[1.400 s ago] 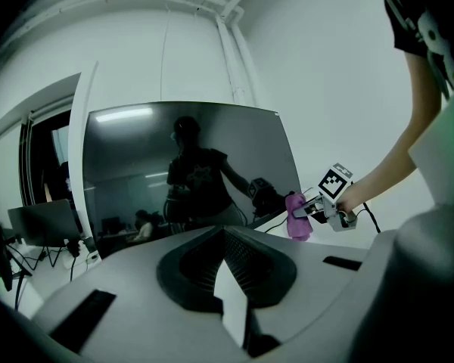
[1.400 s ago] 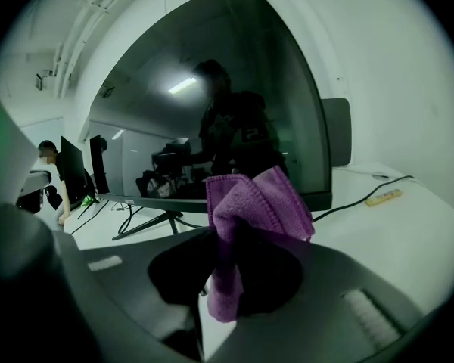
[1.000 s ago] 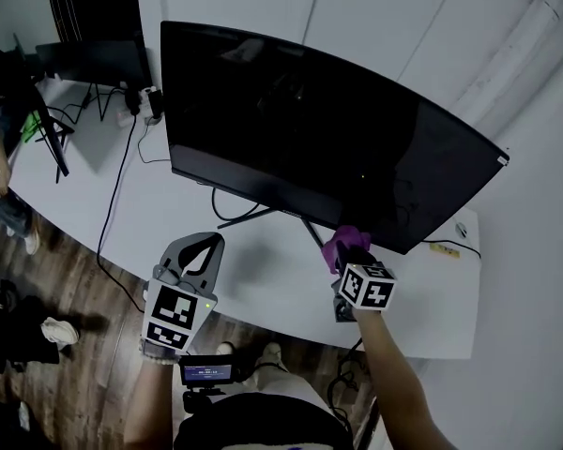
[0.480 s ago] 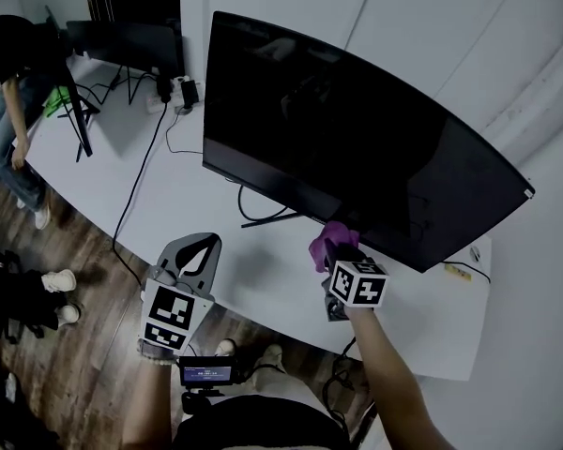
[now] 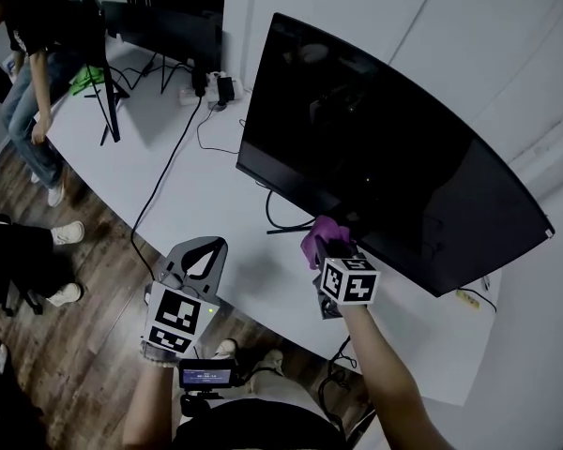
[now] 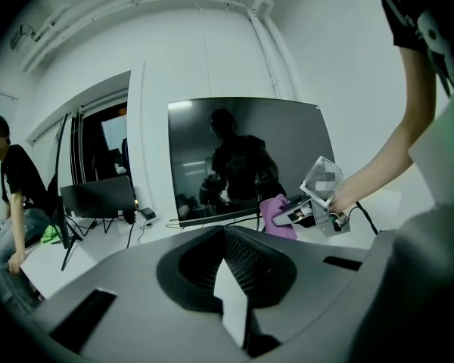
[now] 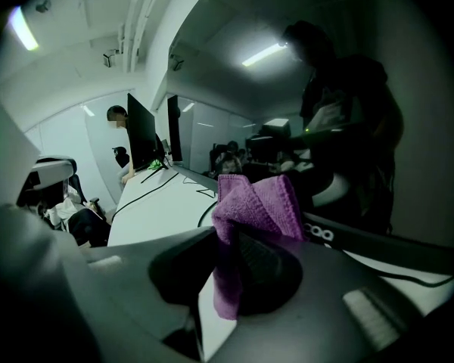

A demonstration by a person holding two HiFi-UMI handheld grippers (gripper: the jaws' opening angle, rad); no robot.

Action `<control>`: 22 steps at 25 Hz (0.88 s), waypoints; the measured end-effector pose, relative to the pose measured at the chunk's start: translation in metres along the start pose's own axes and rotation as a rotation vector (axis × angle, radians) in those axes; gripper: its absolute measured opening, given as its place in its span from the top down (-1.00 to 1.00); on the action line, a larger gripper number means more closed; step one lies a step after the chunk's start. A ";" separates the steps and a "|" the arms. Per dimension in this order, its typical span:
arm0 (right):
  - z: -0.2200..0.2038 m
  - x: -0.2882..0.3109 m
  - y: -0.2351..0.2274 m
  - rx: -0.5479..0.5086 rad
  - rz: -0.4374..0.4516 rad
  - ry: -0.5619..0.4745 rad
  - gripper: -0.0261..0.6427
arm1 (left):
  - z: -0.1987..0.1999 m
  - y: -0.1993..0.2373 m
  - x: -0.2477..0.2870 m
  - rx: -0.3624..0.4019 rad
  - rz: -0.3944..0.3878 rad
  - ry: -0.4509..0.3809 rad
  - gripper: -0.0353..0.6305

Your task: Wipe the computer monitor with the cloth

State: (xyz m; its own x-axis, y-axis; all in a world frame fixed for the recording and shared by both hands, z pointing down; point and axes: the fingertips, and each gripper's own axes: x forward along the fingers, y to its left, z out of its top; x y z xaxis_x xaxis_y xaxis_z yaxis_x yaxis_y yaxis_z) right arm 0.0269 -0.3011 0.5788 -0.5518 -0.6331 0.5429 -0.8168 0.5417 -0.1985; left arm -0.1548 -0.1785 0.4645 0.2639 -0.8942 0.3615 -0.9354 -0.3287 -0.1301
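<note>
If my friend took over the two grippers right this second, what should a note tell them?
Left gripper: jaws together, empty, held low over the near edge of the table.
Right gripper: jaws shut on the purple cloth, which bunches out past the tips.
Where things are: the cloth is up at the lower edge of the monitor, near its stand. Whether it touches the screen can't be told.
Done: cloth gripped and brought to the monitor.
Left: wipe across the dark screen. Nothing shows how much is already wiped, so cover all of it.
</note>
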 end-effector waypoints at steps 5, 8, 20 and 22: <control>0.009 0.024 0.027 -0.067 0.044 0.020 0.72 | -0.007 0.014 -0.007 -0.018 0.030 0.006 0.88; 0.013 0.040 0.042 -0.115 0.066 0.032 0.72 | -0.013 0.023 -0.010 -0.028 0.044 0.011 0.88; 0.032 0.097 0.101 -0.289 0.137 0.074 0.72 | -0.028 0.052 -0.015 -0.058 0.089 0.028 0.88; 0.036 0.106 0.110 -0.297 0.147 0.078 0.72 | -0.032 0.056 -0.016 -0.063 0.091 0.032 0.88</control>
State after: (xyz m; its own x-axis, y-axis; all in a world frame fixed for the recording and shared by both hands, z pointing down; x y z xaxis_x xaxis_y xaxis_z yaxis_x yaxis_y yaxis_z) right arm -0.1277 -0.3281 0.5851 -0.6361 -0.4985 0.5890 -0.6383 0.7688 -0.0386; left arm -0.2187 -0.1730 0.4806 0.1706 -0.9091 0.3800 -0.9684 -0.2260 -0.1058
